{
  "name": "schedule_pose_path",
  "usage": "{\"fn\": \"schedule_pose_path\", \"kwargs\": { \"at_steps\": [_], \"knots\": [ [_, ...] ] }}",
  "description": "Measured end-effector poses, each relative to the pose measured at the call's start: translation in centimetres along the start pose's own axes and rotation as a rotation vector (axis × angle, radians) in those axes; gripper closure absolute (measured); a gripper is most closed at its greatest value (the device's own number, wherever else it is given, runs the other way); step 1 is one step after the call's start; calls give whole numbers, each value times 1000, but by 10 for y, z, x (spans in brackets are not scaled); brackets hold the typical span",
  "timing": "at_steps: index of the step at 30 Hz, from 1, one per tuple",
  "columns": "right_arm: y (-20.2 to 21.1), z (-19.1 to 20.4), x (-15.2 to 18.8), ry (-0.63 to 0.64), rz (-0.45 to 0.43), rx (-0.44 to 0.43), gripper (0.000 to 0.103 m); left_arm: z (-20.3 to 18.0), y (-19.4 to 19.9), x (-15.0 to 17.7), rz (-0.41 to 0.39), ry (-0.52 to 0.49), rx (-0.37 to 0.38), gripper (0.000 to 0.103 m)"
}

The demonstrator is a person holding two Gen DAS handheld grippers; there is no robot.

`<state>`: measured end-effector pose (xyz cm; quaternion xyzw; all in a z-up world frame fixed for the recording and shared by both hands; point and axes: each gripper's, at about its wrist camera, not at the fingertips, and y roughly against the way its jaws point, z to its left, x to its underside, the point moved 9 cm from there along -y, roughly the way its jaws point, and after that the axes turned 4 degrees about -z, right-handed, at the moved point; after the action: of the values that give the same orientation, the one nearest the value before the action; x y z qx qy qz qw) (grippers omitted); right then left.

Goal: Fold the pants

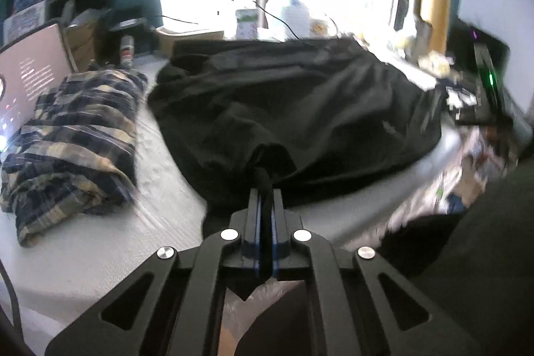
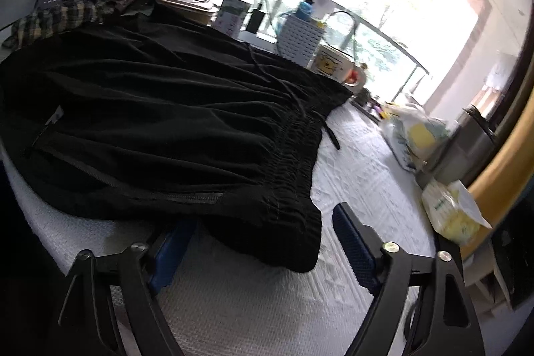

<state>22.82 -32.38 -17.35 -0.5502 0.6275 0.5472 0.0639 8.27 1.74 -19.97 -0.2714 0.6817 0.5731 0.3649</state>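
Note:
Black pants [image 1: 293,102] lie spread over a white quilted surface [image 1: 83,239]. In the left wrist view my left gripper [image 1: 265,192] is shut on a pinched fold at the pants' near edge, and the cloth runs up between its blue pads. In the right wrist view the pants [image 2: 150,109] show their gathered waistband and drawstring toward the right. The waistband's near corner [image 2: 287,239] lies between the jaws of my right gripper [image 2: 263,216]. Its right pad [image 2: 353,246] stands clear of the cloth, and the left pad [image 2: 170,249] is partly under the fabric edge.
A folded plaid garment [image 1: 73,135] lies left of the pants, with a lit laptop [image 1: 30,79] behind it. Along the window side stand a white basket [image 2: 300,39], a mug [image 2: 333,65] and boxes. Yellow-and-white packets [image 2: 450,209] sit at the right edge.

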Motion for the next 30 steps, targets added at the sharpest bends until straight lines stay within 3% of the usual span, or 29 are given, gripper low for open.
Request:
{"fn": "schedule_pose_path", "kwargs": {
  "at_steps": [1, 5, 9, 19, 30],
  "knots": [
    [-2, -1, 0, 18, 5, 23, 60, 2, 3, -8, -8, 25, 15, 100],
    [0, 0, -3, 25, -9, 22, 62, 7, 14, -37, -63, 46, 16, 100],
    [13, -9, -12, -24, -55, 39, 79, 10, 25, -64, -114, 52, 26, 100],
    [58, -35, -29, -155, -105, 21, 81, 4, 62, -124, -229, 95, 97, 100],
    [105, -54, -34, -191, -161, 85, 82, -20, 113, -138, -289, 96, 160, 101]
  ]
}}
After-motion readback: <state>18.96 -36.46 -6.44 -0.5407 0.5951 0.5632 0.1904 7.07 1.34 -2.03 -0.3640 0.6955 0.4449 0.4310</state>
